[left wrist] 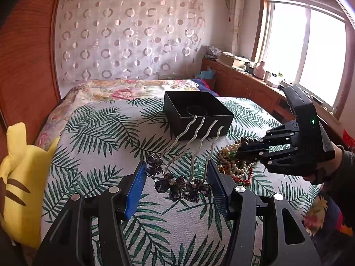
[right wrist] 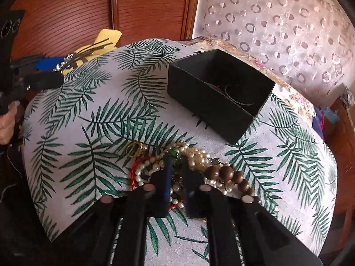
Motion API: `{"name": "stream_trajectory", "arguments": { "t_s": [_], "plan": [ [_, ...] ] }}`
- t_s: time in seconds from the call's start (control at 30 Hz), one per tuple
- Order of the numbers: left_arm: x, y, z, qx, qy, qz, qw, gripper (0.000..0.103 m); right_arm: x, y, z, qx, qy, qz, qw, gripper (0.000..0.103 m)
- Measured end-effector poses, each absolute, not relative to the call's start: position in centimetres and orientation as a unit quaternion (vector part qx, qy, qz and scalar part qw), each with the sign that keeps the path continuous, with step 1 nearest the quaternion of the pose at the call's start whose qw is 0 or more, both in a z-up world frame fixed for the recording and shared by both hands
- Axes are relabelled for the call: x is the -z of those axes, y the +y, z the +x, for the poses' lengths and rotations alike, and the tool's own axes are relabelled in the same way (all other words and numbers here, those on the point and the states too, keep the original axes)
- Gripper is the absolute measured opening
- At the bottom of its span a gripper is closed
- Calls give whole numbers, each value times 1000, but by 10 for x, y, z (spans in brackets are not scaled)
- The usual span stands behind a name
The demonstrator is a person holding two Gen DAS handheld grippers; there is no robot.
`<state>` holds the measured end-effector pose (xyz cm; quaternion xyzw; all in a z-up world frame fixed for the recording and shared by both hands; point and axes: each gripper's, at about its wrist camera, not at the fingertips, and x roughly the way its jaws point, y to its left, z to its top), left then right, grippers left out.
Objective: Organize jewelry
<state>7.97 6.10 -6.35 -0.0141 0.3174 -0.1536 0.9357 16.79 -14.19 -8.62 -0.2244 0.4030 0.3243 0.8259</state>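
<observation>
My left gripper (left wrist: 177,175) is shut on a hair comb (left wrist: 177,184) with dark purple flowers and four wavy silver prongs, held above the leaf-print bed cover. The prongs point toward the open black box (left wrist: 197,113). The box (right wrist: 219,93) holds a thin bangle (right wrist: 238,95). My right gripper (right wrist: 177,177) is down in the jewelry pile (right wrist: 177,166) of pearl strands, brown wooden beads (right wrist: 230,175), a red cord and a gold ring (right wrist: 134,148). Its fingers are close together around strands in the pile. The pile also shows in the left wrist view (left wrist: 235,161).
A yellow plush pillow (left wrist: 22,177) lies at the bed's left side beside a wooden wardrobe (left wrist: 24,55). A floral quilt (left wrist: 133,88) lies behind the box. A wooden cabinet (left wrist: 244,82) with clutter runs under the window at the right.
</observation>
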Motion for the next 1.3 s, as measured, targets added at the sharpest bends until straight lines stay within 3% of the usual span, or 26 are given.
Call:
{"name": "stream_trajectory", "arguments": {
  "t_s": [0.63, 1.3],
  "plan": [
    [40, 43, 100, 171, 298, -3, 939, 53, -10, -180, 164, -311, 294, -163, 889, 6],
    [40, 12, 171, 163, 306, 15, 938, 53, -11, -153, 255, -282, 309, -167, 893, 6]
  ]
}}
